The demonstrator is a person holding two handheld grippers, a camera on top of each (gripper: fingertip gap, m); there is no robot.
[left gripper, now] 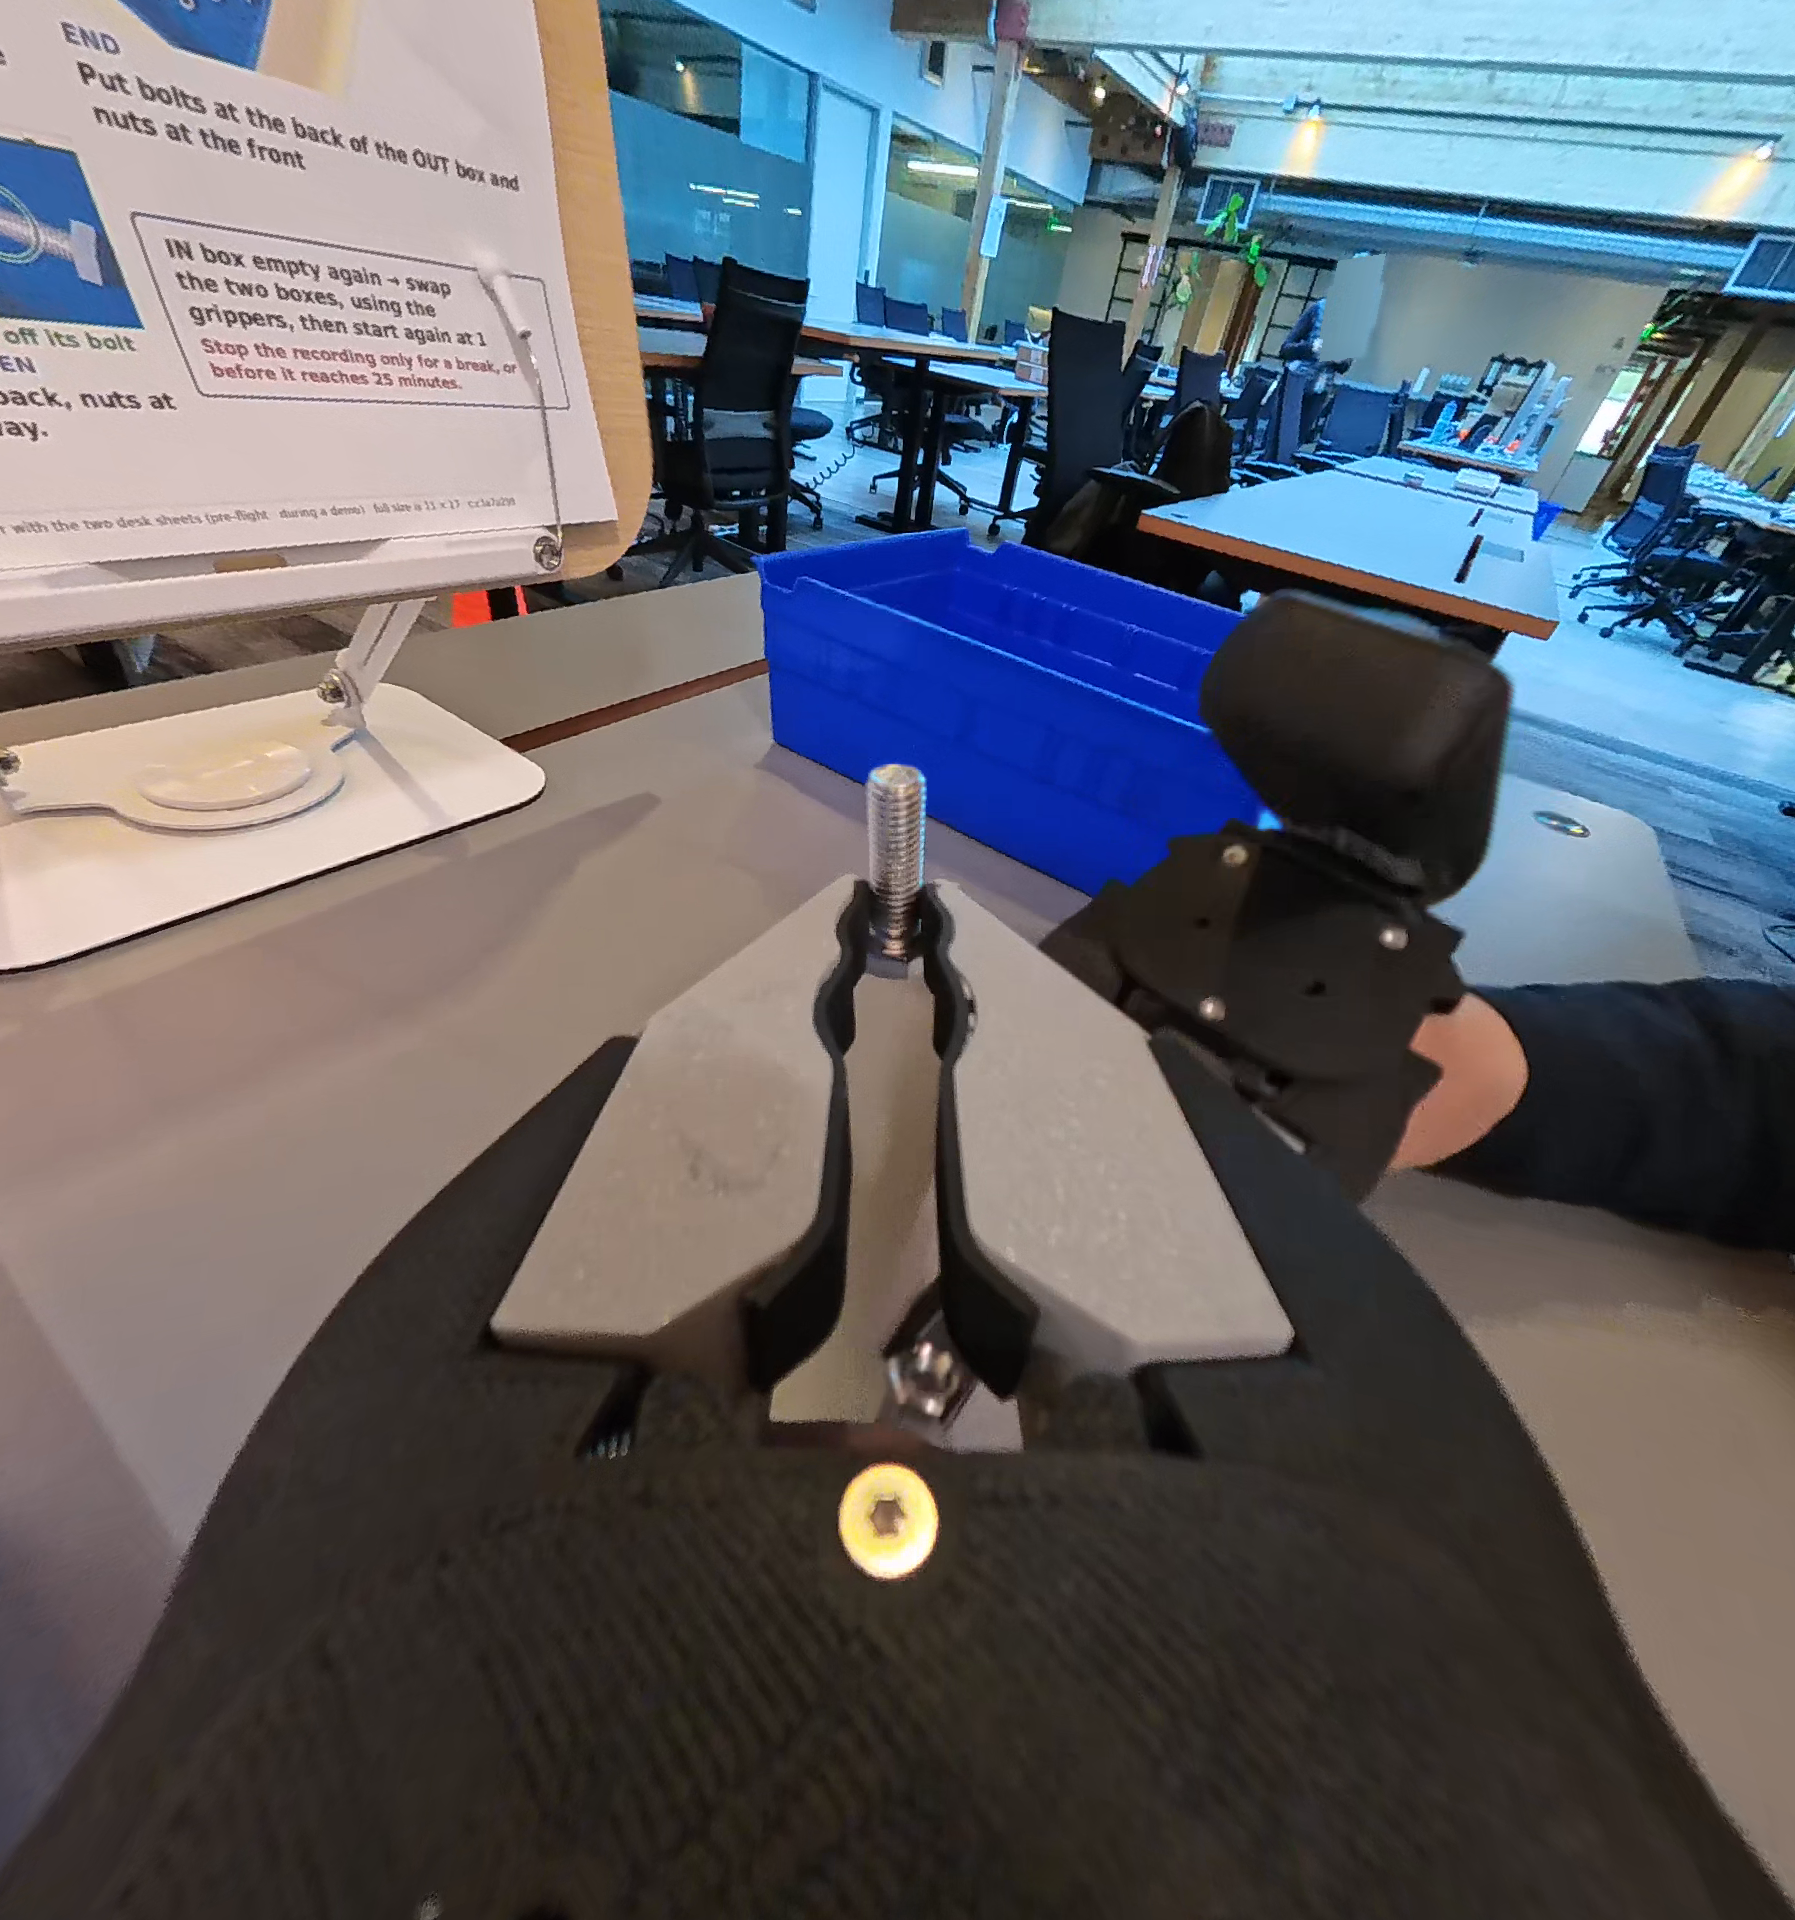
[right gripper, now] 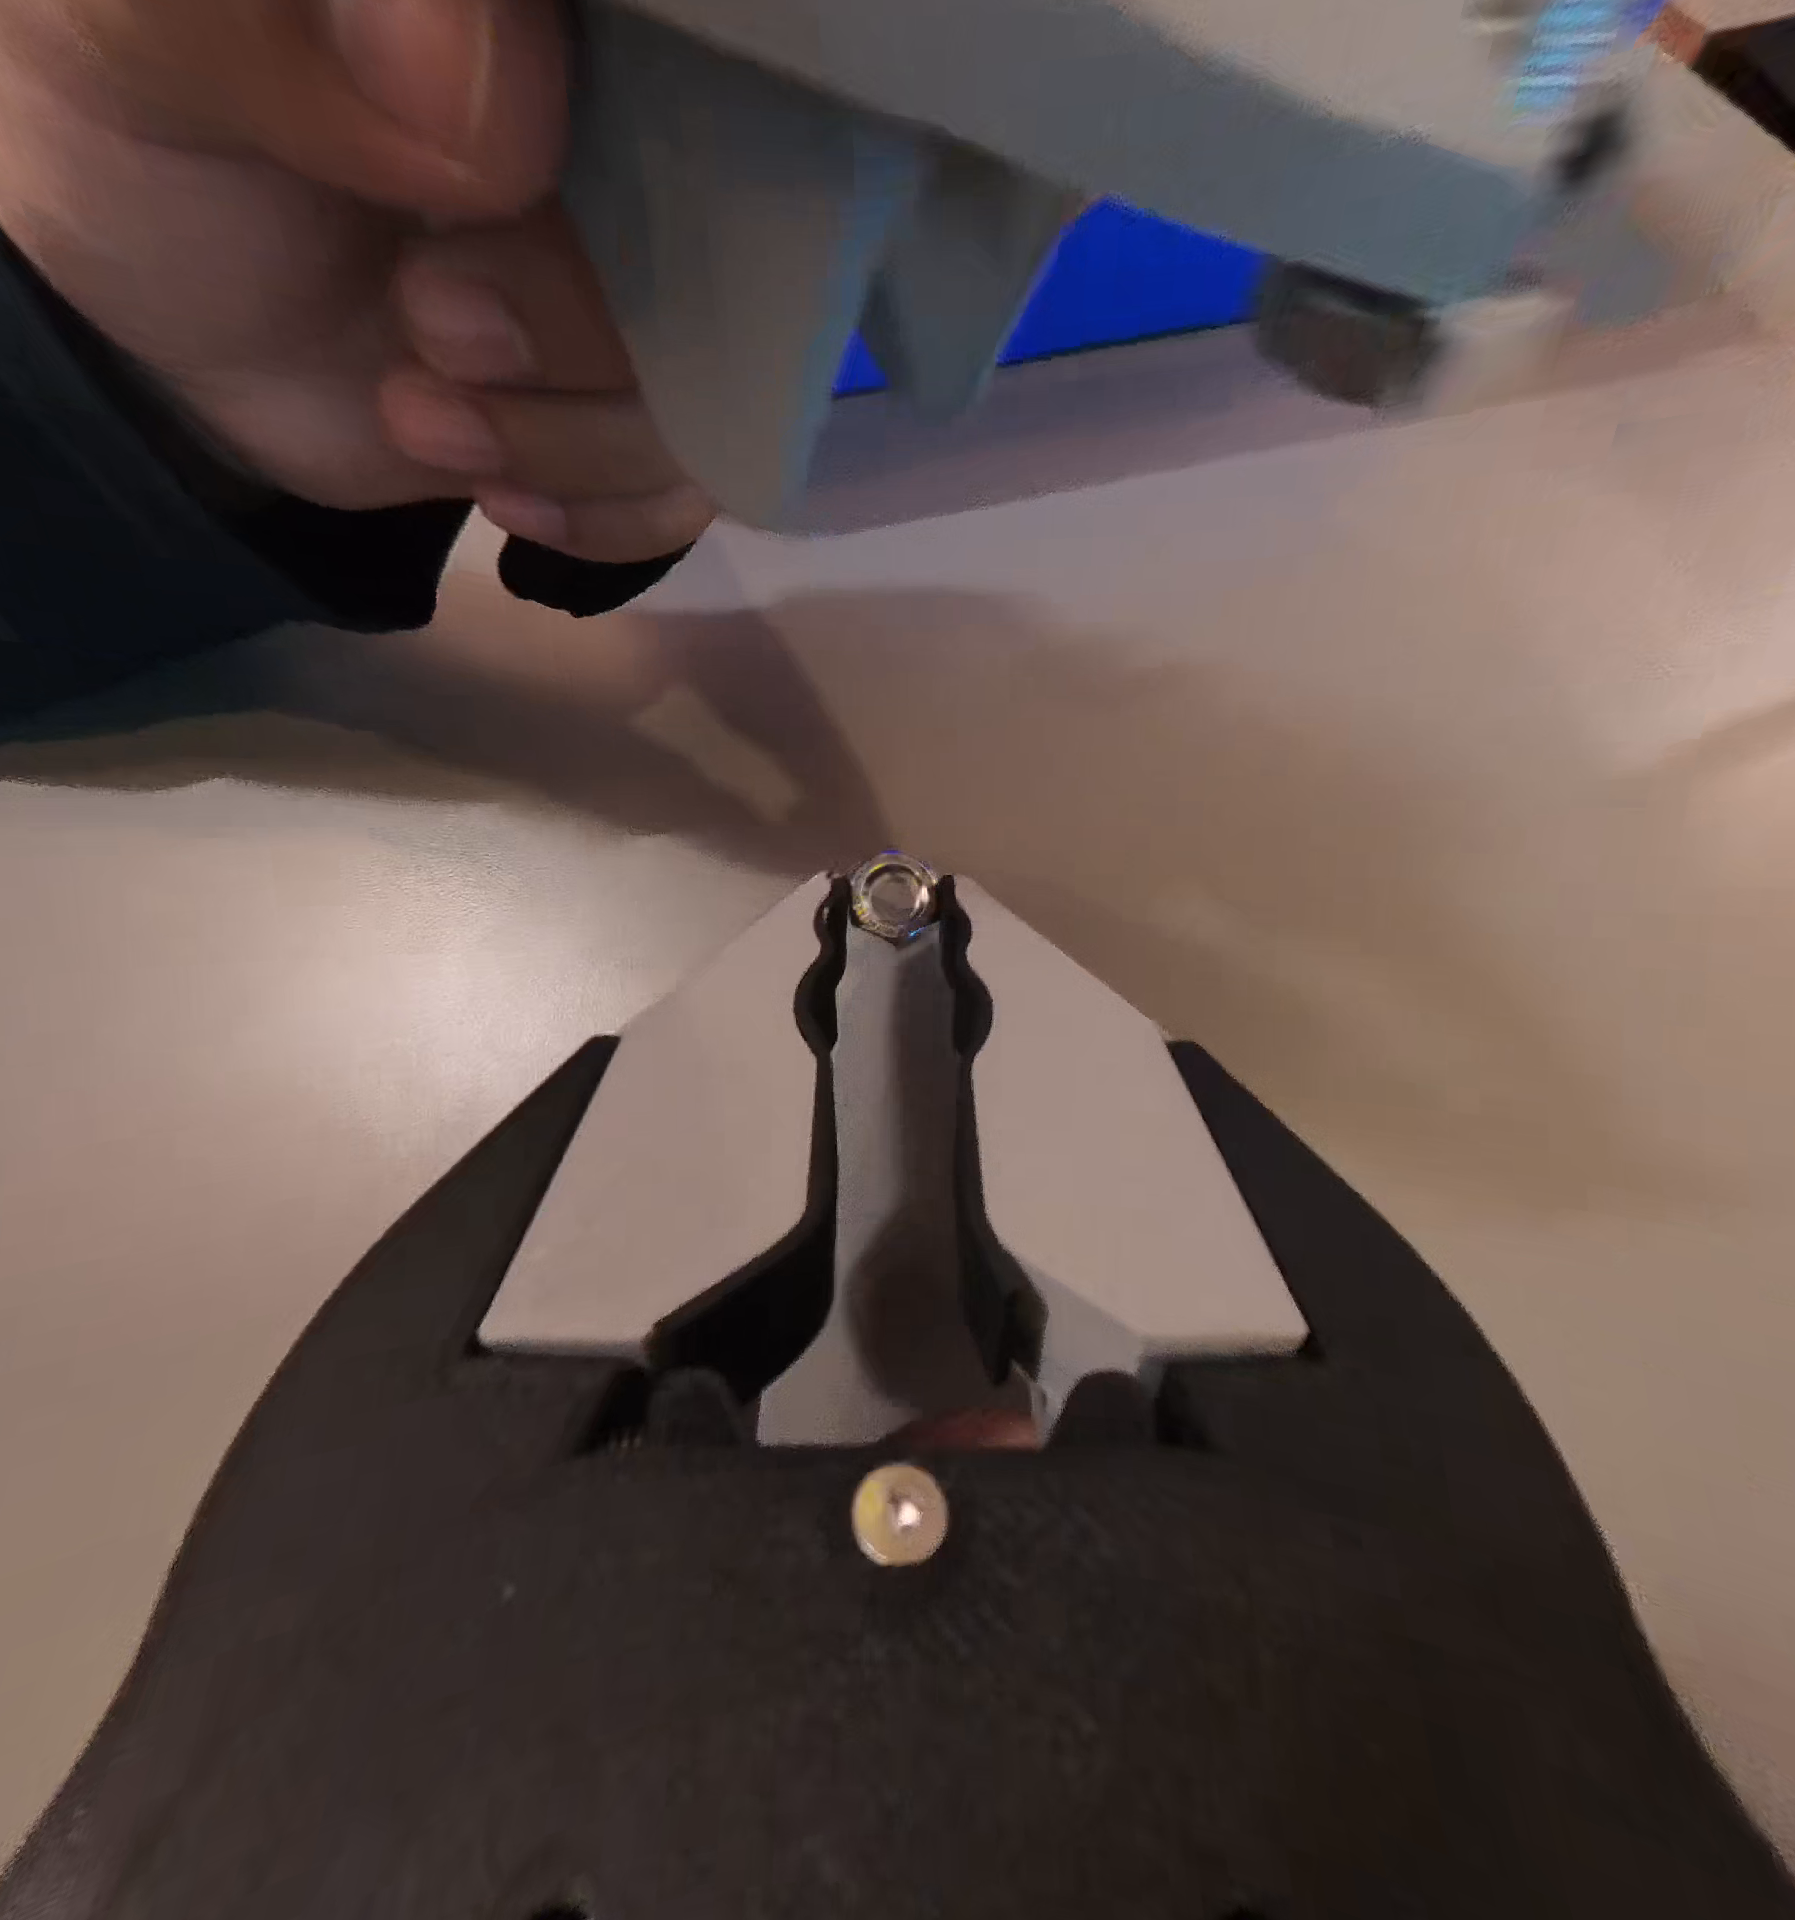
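Observation:
My left gripper (left gripper: 895, 925) is shut on a silver bolt (left gripper: 894, 831), gripped low so the threaded shaft stands upright above the fingertips. My right gripper (right gripper: 890, 920) is shut on a small silver nut (right gripper: 890, 902), its hole facing the camera, held just above the grey table (right gripper: 1288, 727). The right gripper's black body (left gripper: 1308, 914) shows in the left wrist view, to the right of the bolt, held by a hand (left gripper: 1464, 1081). The left gripper's grey body (right gripper: 872, 208) and a hand (right gripper: 373, 260) fill the top of the right wrist view, blurred.
A blue bin (left gripper: 986, 686) stands on the table (left gripper: 353, 987) behind the bolt; its inside is not visible. A white stand (left gripper: 197, 810) with an instruction sheet (left gripper: 249, 291) is at the left. Office desks and chairs lie beyond. Spacing between my two grippers at the tips: around 12 cm.

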